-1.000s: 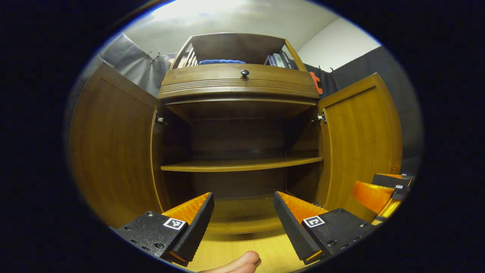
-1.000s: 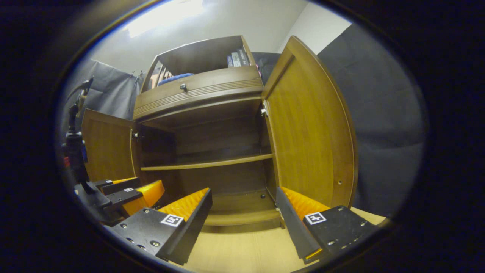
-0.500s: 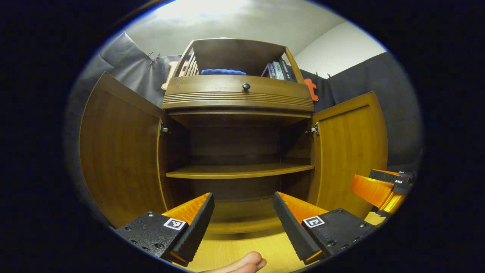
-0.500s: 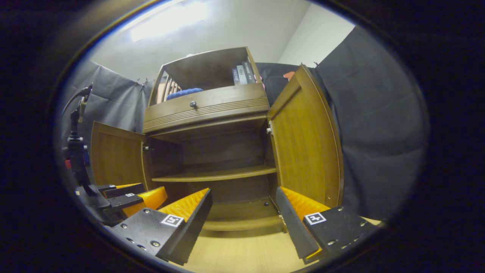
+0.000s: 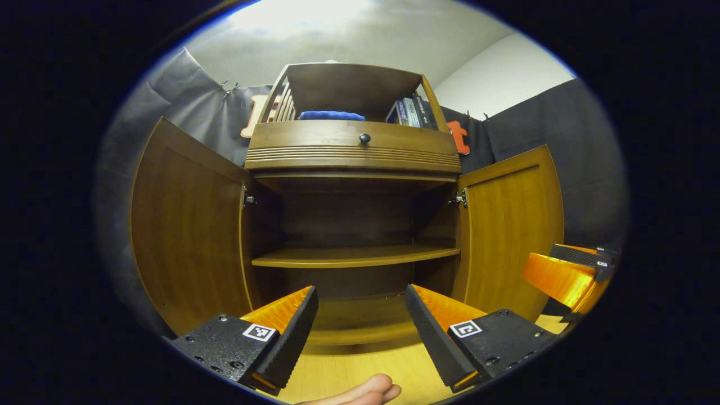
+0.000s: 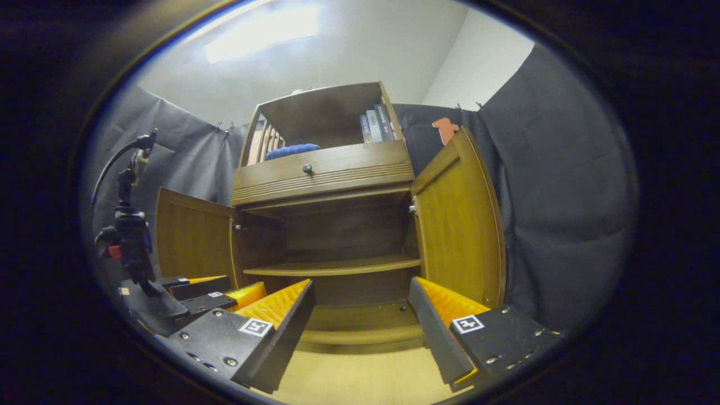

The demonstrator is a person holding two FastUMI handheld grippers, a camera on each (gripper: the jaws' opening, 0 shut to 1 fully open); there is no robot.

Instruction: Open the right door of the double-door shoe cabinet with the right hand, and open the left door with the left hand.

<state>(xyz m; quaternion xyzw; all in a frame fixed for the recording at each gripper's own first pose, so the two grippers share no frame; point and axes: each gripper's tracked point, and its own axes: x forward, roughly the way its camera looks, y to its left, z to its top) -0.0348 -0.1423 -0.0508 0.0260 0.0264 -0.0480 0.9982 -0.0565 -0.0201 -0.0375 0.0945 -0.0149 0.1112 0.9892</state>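
Observation:
The brown wooden shoe cabinet (image 5: 351,154) (image 6: 323,171) stands straight ahead with both doors swung wide. Its left door (image 5: 188,230) (image 6: 194,239) and right door (image 5: 509,225) (image 6: 458,219) hang outward on their hinges, baring a bare inner shelf (image 5: 354,256) (image 6: 337,266). My left gripper (image 5: 360,320) is open in front of the opening, holding nothing. My right gripper (image 6: 360,318) is open too, just before the right door, touching nothing. In the left gripper view the right gripper (image 5: 568,273) shows at the right edge; in the right gripper view the left gripper (image 6: 205,289) shows at lower left.
A drawer with a dark knob (image 5: 364,138) sits above the doors. On top lie a blue cloth (image 5: 331,115) and several books (image 5: 408,111). Pale wooden floor (image 5: 349,371) lies below. A bare toe (image 5: 368,391) shows at the bottom. A camera stand (image 6: 132,236) stands left.
Both grippers have drawn back from the cabinet, which looks smaller and lower now. The doors stay wide open and both grippers stay open.

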